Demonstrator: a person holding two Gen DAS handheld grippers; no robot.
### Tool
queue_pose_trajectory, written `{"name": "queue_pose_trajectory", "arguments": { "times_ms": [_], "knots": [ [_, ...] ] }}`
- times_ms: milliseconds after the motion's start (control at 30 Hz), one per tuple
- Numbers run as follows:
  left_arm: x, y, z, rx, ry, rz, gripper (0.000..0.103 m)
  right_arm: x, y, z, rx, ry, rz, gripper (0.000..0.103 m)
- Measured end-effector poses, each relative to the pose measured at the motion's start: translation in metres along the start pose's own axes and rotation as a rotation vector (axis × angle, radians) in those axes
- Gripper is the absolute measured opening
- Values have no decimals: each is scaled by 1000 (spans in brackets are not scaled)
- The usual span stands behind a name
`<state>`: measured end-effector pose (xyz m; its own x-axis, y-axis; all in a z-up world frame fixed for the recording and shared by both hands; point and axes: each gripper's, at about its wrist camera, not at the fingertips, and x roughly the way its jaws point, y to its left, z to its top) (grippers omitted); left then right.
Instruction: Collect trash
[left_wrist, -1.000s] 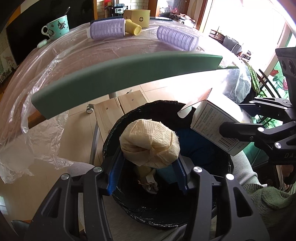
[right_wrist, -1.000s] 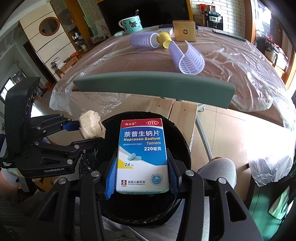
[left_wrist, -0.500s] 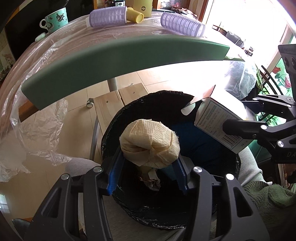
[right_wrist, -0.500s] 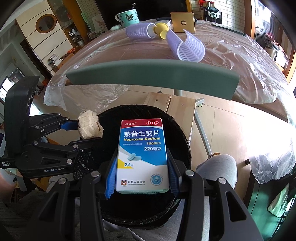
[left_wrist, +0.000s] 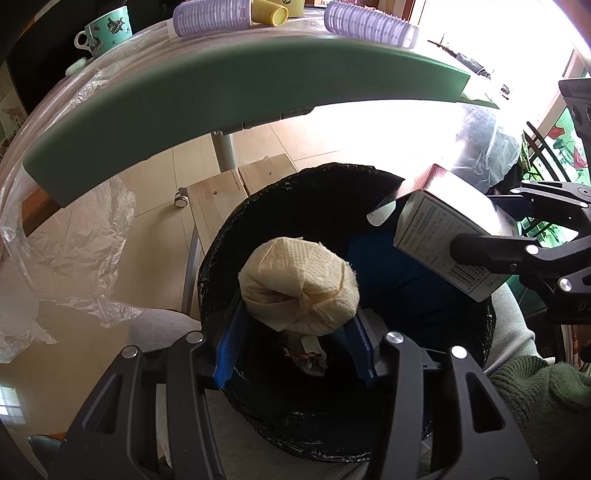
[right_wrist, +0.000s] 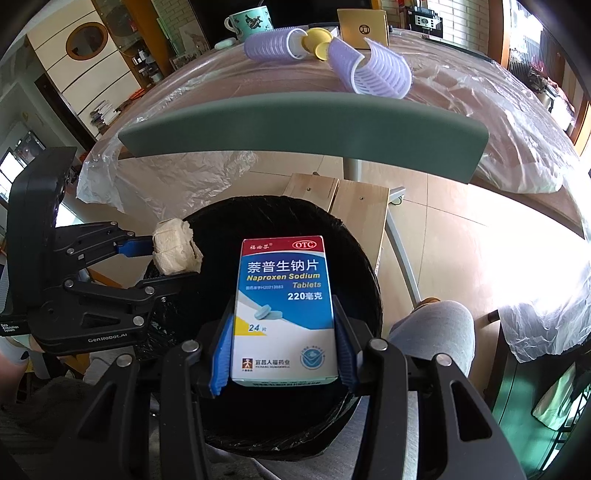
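Nearest the lens, both views: blue-padded jaws w/ something clamped in each.
L gripper (left_wrist: 297, 345): pads pinched on a wad of cream paper towel (left_wrist: 299, 286); wad bulges above the pads, hangs over the bin mouth, nearer its left side in the L view. Same gripper (right_wrist: 173, 260) shows side-on in the R view, wad (right_wrist: 176, 251) at the bin's left rim.
R gripper (right_wrist: 282, 352): pads tight against both long sides of a pill box (right_wrist: 283, 314), blue/white w/ red top band, "Naproxen Sodium Tablets" + "OTC" legible, printed face up to the cam, box upright betw. the pads. In the L view the box (left_wrist: 443, 251) is tilted, barcode side showing, over the bin's right rim.
Bin (left_wrist: 295, 192): round, black liner, directly under both items; some crumpled scraps (left_wrist: 306, 356) on the bottom, blue patch inside, can't tell what.
Person: grey trouser knee (right_wrist: 434, 332) just right of the bin, green knit sleeve (left_wrist: 535, 398) by the R gripper.
Floor: pale tiles, wood boards (right_wrist: 343, 203) behind the bin, caster foot of a grey post.
Chair back (right_wrist: 303, 125): green curved bar crossing above the bin.
Table (right_wrist: 461, 96): beyond, under clear plastic sheet that hangs off the edges.
Far on table: two lilac ribbed rollers (right_wrist: 273, 46), yellow cups betw. them, tan box (right_wrist: 364, 24), teal mug (right_wrist: 247, 20).
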<state>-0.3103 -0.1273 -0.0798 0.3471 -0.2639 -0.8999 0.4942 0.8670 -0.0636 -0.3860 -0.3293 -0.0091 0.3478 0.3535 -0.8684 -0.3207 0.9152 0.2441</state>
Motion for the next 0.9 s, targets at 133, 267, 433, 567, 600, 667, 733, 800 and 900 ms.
{"name": "queue_pose_trajectory", "arguments": {
  "times_ms": [133,267,433,567,600,667,733,800,900],
  "knots": [
    [4,0,-1,3,10,5,51,3,-1,-1,0,6,-6,46],
    [9,1,-2,4,20,12,51,6,-1,-2,-6,14,-14,46],
    [18,3,-6,2,39,18,51,13,-2,-4,-8,30,-20,46],
    [26,3,-7,7,56,26,51,19,-3,-7,-7,41,-25,46],
    [27,3,-7,9,59,29,51,20,-3,-8,-7,45,-26,46],
    [31,3,-7,11,67,33,51,22,-4,-9,-5,51,-28,46],
    [33,3,-8,13,73,37,51,25,-4,-11,-5,57,-29,46],
    [36,4,-8,14,78,41,51,27,-5,-12,-7,61,-32,46],
    [39,4,-8,16,85,45,51,29,-5,-14,-5,69,-35,46]
  ]
}}
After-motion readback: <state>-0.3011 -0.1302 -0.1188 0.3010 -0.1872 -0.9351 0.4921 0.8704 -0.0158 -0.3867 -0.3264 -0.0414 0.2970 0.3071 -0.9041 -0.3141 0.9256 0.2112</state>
